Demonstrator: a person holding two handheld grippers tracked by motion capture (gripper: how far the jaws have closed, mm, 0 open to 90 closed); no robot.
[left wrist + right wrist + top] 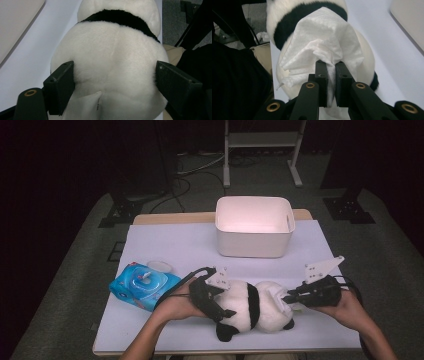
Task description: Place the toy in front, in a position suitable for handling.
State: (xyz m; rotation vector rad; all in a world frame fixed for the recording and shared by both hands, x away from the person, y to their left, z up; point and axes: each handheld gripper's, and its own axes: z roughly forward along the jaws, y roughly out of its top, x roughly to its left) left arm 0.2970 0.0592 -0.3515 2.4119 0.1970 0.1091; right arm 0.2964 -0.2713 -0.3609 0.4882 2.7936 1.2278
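Right gripper view: my right gripper (329, 67) pinches the wipe (324, 42) on the panda (362, 47); left gripper (115, 82) clamps its body (2 jaws wide). Pressing harder could tear it.

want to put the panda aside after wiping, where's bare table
Bare sheet lies left of the white bin, behind the wipes pack; another patch lies right of the bin, beyond the right gripper. The near middle is crowded by the panda and both hands.
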